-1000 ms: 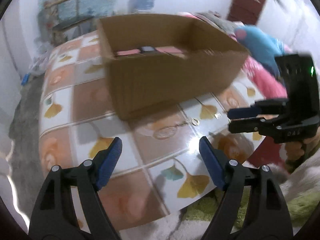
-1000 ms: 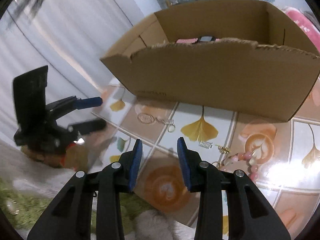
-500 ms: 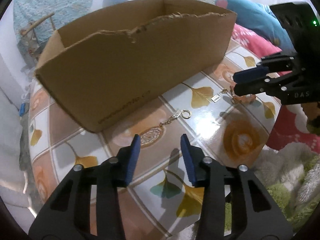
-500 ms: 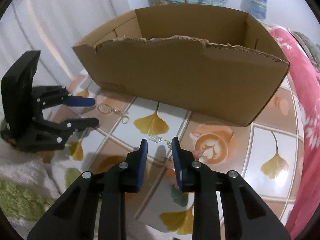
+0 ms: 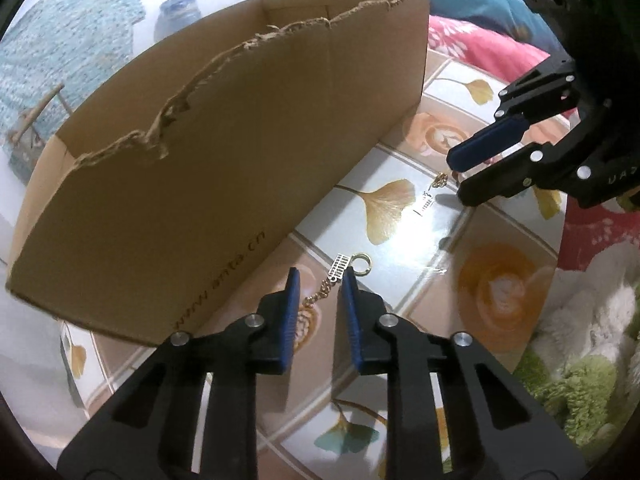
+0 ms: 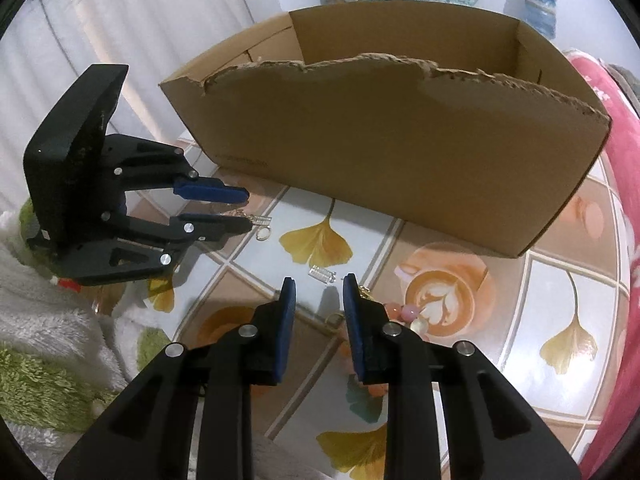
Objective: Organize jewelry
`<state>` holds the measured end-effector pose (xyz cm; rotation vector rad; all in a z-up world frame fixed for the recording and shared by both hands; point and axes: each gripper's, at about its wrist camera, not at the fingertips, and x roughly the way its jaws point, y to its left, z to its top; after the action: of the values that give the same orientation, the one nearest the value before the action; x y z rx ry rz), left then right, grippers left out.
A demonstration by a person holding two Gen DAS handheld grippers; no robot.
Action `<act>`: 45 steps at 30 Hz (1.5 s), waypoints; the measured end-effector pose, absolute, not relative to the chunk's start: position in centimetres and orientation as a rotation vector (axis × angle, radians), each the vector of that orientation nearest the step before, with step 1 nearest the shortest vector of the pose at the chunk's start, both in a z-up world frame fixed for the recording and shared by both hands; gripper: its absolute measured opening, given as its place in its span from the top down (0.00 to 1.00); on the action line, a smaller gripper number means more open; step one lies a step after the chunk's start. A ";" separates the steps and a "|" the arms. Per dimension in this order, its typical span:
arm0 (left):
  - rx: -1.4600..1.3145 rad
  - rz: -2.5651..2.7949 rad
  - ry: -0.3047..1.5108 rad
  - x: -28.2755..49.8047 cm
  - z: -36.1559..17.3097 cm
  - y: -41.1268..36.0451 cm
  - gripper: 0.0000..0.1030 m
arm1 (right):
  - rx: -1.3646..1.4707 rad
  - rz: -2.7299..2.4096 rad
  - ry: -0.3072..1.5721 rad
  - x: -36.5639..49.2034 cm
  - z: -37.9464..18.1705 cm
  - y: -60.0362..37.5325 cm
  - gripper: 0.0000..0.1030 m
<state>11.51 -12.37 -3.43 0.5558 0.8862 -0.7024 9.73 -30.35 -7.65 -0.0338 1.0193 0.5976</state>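
The cardboard box point(image 5: 224, 152) stands on the far part of the desk point(image 5: 404, 240), its torn near wall facing both cameras; in these views that wall hides the floor of the box, so what lies inside cannot be told. A second ago a pink and dark item showed inside over the rim.

The jewelry lies on the desk in front of the box. The gold chain with ring point(image 5: 344, 274) rests just beyond the left gripper point(image 5: 320, 280), its links running in between the blue pads, jaws narrow but apart and not clamped on it. To the right, a small clear clasp point(image 6: 322, 274) lies just ahead of the right gripper point(image 6: 318, 286), with a pink bead bracelet point(image 6: 404, 314) beside and partly under its right finger; these jaws too stand narrowly apart, holding nothing.

Against one second ago, the left jaws have narrowed from wide and the gripper has come down close to the chain. The right gripper has moved right along the desk toward the bracelet, its gap a little wider than half a second ago.
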 end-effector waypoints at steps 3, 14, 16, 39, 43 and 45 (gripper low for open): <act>0.548 -0.733 0.900 11.9 -3.4 -12.3 0.83 | -0.019 0.594 1.019 9.4 -7.3 -31.1 0.76; 0.477 -0.806 0.936 12.3 -3.4 -11.8 0.95 | 0.008 0.588 1.035 9.9 -7.7 -31.7 0.76; 0.470 -0.801 0.937 12.1 -3.5 -11.6 0.96 | 0.004 0.591 1.037 10.0 -7.8 -31.6 0.76; 0.273 -0.664 1.003 10.2 -2.6 -6.9 0.87 | -0.181 0.682 1.069 12.0 -8.8 -28.3 0.76; 0.233 -0.659 1.016 10.1 -2.5 -6.6 0.85 | -0.153 0.683 1.085 11.7 -9.0 -28.1 0.76; 0.221 -0.651 1.019 10.1 -2.5 -6.5 0.85 | -0.129 0.691 1.099 11.6 -9.1 -27.9 0.76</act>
<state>10.15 -6.53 -2.47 0.2208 1.0193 -0.6505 11.59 -27.94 -9.06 -0.1286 1.0993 0.6915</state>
